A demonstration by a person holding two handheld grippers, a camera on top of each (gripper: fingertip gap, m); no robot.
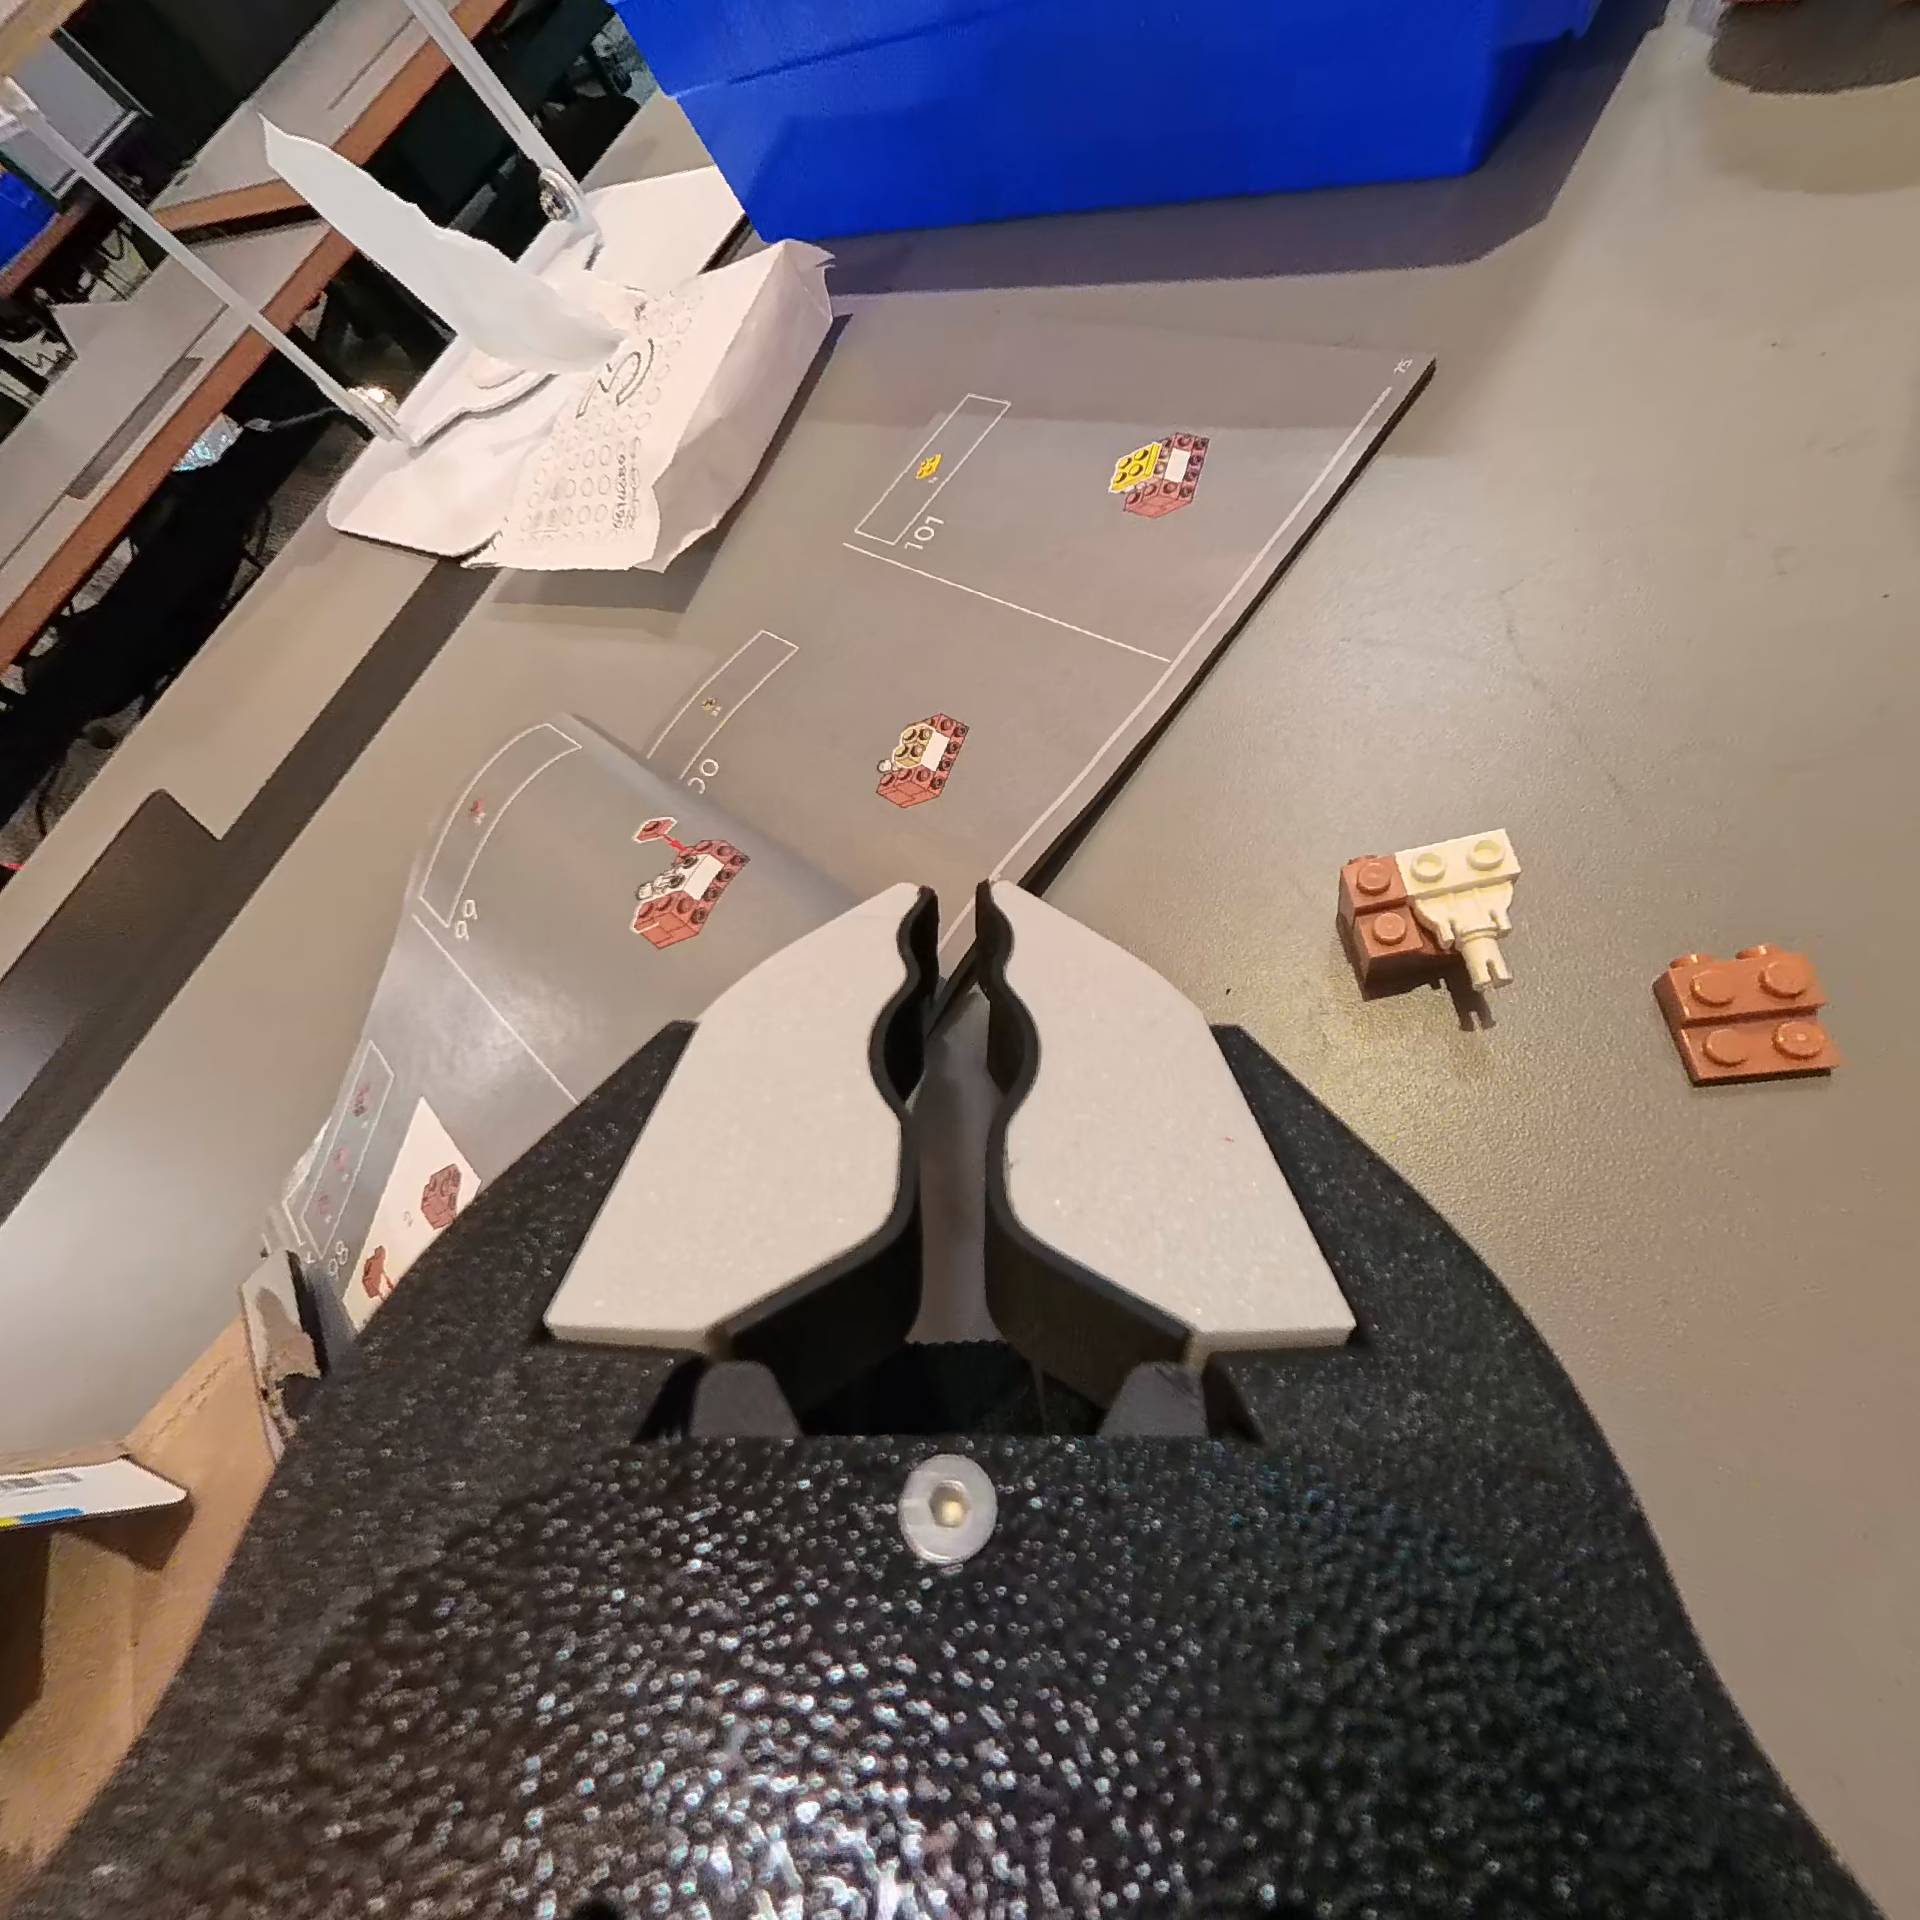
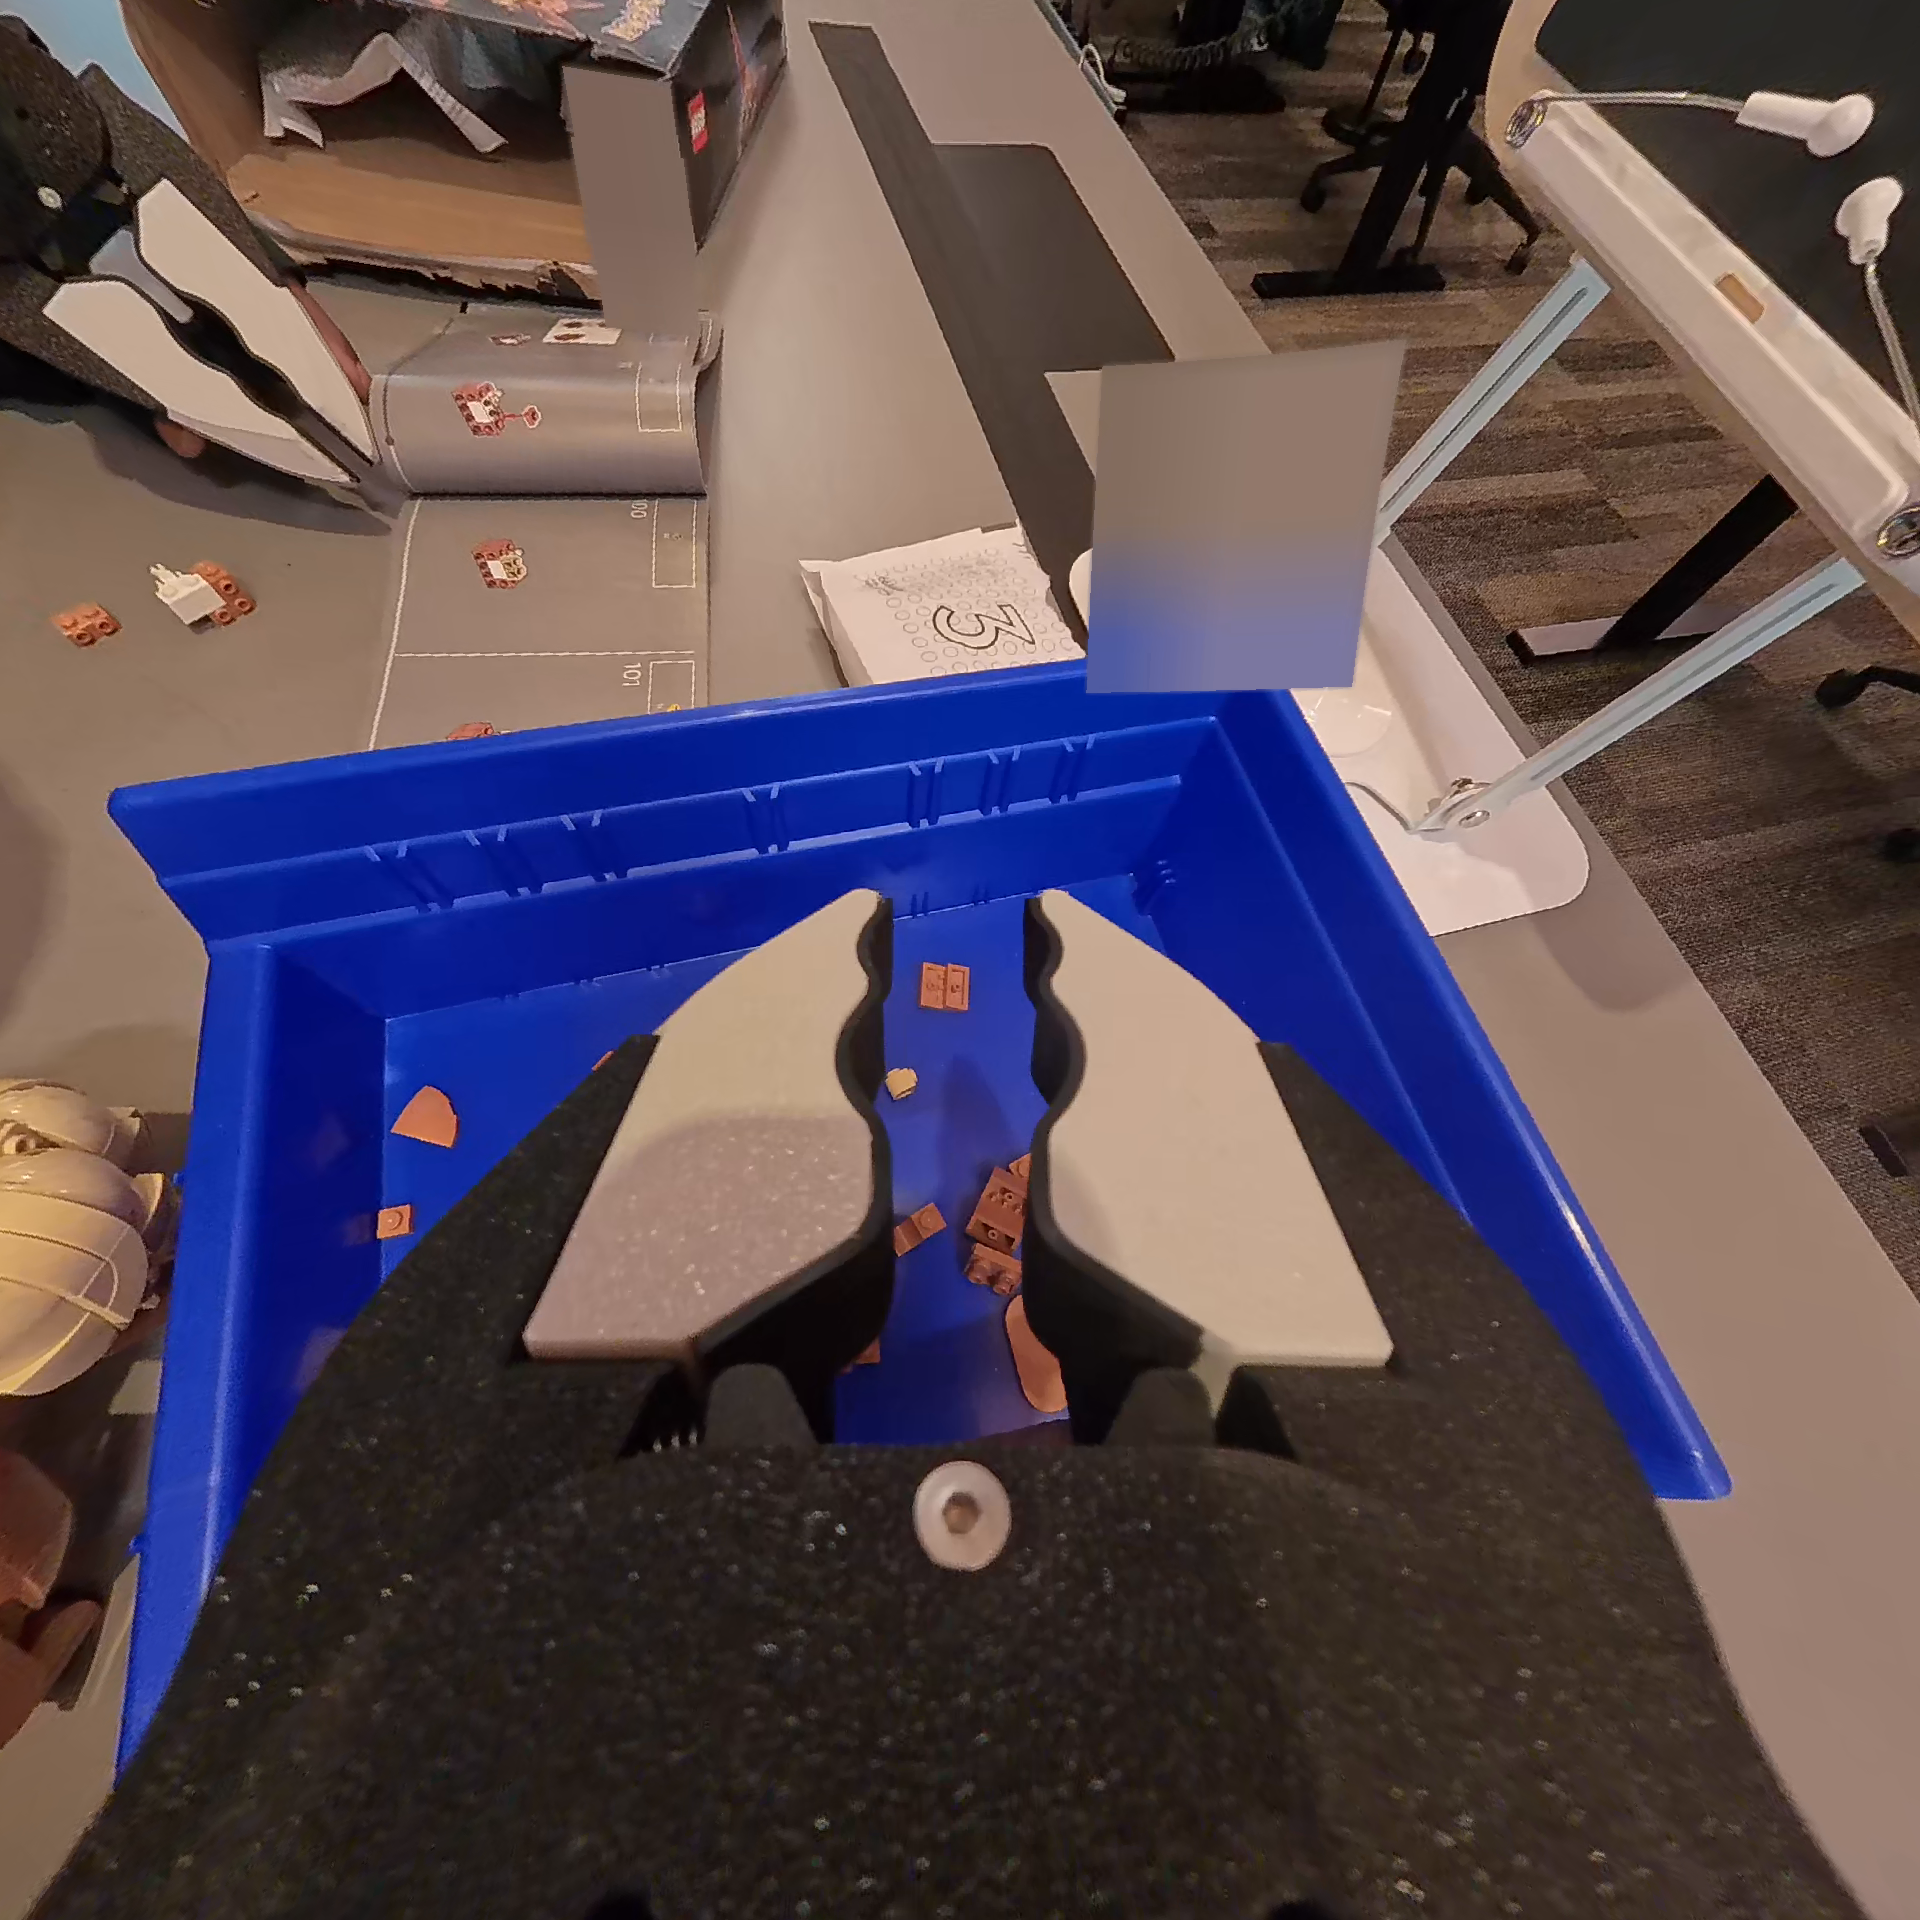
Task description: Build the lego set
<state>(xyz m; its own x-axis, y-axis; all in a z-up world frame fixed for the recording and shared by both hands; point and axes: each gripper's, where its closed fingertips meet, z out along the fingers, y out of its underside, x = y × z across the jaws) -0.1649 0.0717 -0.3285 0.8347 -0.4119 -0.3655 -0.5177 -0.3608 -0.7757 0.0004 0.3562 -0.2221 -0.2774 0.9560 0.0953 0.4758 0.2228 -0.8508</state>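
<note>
My left gripper hovers over the near edge of an open grey instruction booklet. Its jaws stand a narrow slit apart with nothing between them. To its right on the table lie a small brown-and-white brick assembly and a brown studded plate. My right gripper is open and empty, held above the inside of a blue bin. Below it lie a small brown plate, a tiny tan piece and a cluster of brown bricks. The left gripper also shows in the right wrist view.
The blue bin stands beyond the booklet. A torn white paper bag lies at the booklet's far left. A cardboard box stands behind the left gripper. A tan rounded model sits left of the bin. A white lamp base is at its right. To reach the brown studded plate in a straight line is about 11 centimeters for my left fingers, about 40 centimeters for my right. It turns up in the right wrist view as well.
</note>
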